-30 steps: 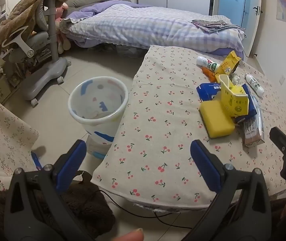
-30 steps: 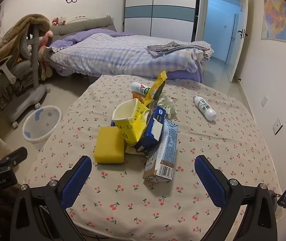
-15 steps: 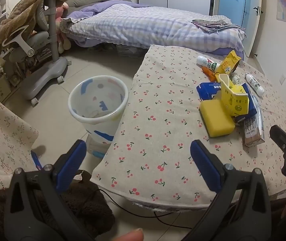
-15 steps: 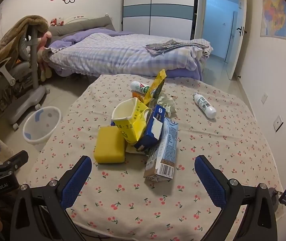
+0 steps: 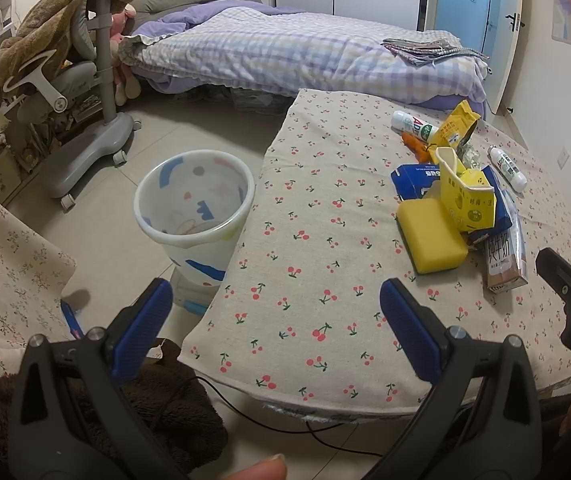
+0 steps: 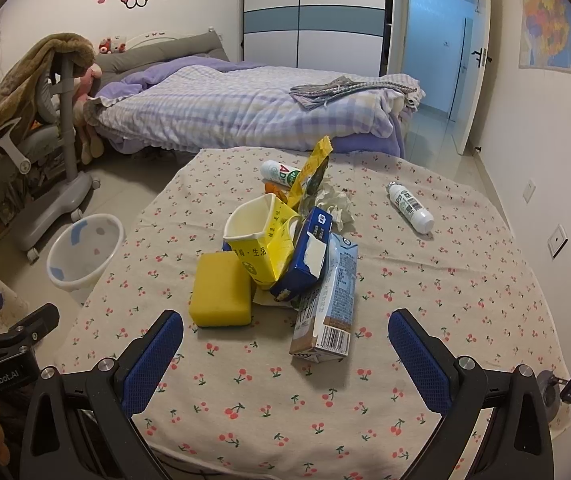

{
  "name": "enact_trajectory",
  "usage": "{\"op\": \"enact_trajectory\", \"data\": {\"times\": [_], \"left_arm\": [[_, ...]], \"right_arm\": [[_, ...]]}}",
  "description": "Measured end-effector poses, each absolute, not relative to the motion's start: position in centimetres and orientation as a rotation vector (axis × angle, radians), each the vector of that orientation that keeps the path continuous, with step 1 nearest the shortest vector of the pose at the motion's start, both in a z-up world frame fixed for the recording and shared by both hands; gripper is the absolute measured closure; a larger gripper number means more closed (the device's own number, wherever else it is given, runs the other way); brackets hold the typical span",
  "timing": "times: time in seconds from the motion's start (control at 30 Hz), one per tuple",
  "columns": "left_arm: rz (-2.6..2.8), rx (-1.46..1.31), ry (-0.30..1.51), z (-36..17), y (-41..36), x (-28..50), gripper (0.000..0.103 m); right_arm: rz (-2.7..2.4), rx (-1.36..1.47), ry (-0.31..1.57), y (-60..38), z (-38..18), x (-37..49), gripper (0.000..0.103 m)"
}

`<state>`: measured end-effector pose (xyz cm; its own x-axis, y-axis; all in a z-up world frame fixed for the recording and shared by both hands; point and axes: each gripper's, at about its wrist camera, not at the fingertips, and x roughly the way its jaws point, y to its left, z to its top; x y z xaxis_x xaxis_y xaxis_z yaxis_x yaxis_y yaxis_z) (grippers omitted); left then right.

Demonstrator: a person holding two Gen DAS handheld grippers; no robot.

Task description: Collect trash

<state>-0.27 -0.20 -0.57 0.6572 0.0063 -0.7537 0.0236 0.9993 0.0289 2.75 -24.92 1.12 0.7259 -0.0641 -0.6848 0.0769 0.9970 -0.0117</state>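
Both grippers hang over the near edge of the table [image 6: 465, 280], the left gripper [image 5: 275, 328] and the right gripper [image 6: 285, 356] each with fingers spread wide and empty. Past the right one lie a milk carton [image 6: 327, 312] and a yellow sponge [image 6: 221, 288], touching a heap of boxes. Farther left, the bin [image 5: 193, 212] stands on the floor beside the table.

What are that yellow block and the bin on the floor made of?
The yellow block looks like soft foam sponge: matte, rounded corners, with a dark scouring layer along its bottom edge in the left view. The bin looks like thin translucent plastic: glossy rim, with printed shapes showing through the wall.
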Motion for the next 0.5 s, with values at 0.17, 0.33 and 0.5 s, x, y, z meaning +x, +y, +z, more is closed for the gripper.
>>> {"op": "enact_trajectory", "data": {"times": [0.17, 0.33, 0.5], "left_arm": [[-0.01, 0.037, 0.854, -0.55, -0.18, -0.26, 0.0], [-0.01, 0.036, 0.853, -0.61, -0.24, -0.26, 0.0], [-0.011, 0.036, 0.853, -0.6, -0.22, -0.26, 0.0]], "right_arm": [[-0.077, 0.021, 0.757, -24.94, 1.14, 2.78, 0.0], [-0.078, 0.021, 0.757, -24.97, 1.09, 2.82, 0.0], [-0.076, 0.025, 0.758, -24.98, 1.09, 2.82, 0.0]]}}
